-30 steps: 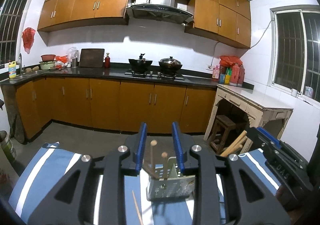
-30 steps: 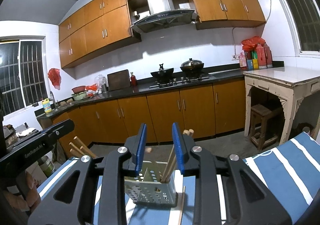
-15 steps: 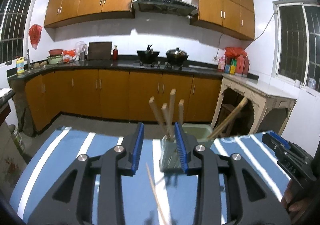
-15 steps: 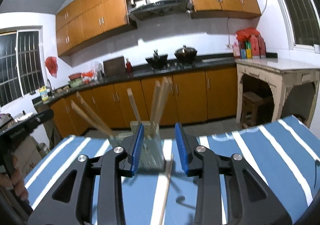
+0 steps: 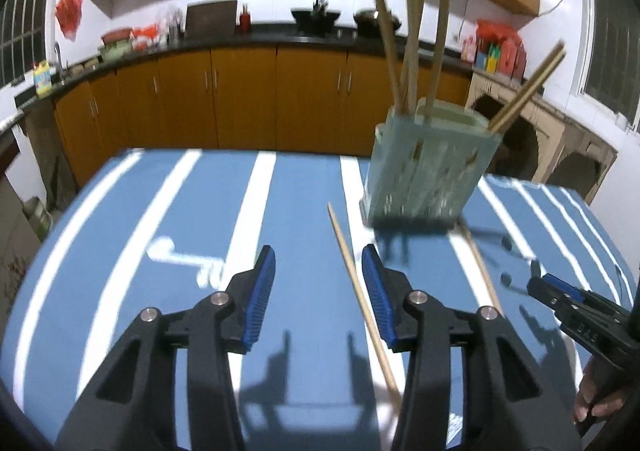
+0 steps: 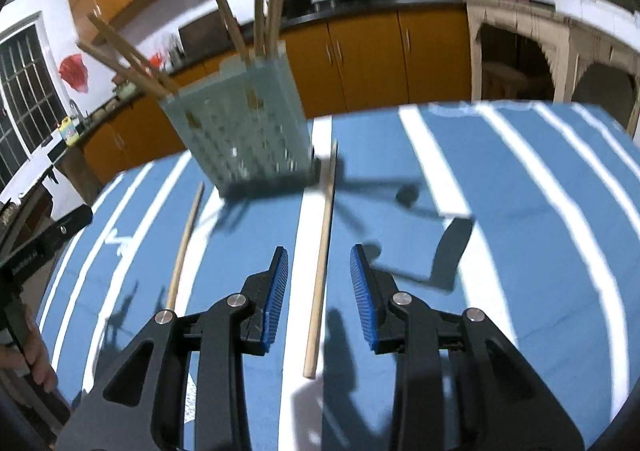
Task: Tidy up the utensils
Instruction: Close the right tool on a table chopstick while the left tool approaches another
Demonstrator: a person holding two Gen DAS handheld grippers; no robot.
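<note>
Blue striped tablecloth, pale perforated utensil holder upright with chopsticks inside, left gripper jaws just opening, empty, right gripper parted, untouching, each astride a loose chopstick lying flat

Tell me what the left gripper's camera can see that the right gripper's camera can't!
Only the left wrist view shows the left gripper up close, jaws just opened wider, one loose chopstick lying between them untouched, and the right gripper's tip at its edge.

Only the right wrist view shows the right gripper up close, open over the other loose chopstick.

Both show the pale green holder with upright chopsticks, the two loose chopsticks and the blue striped cloth.
</note>
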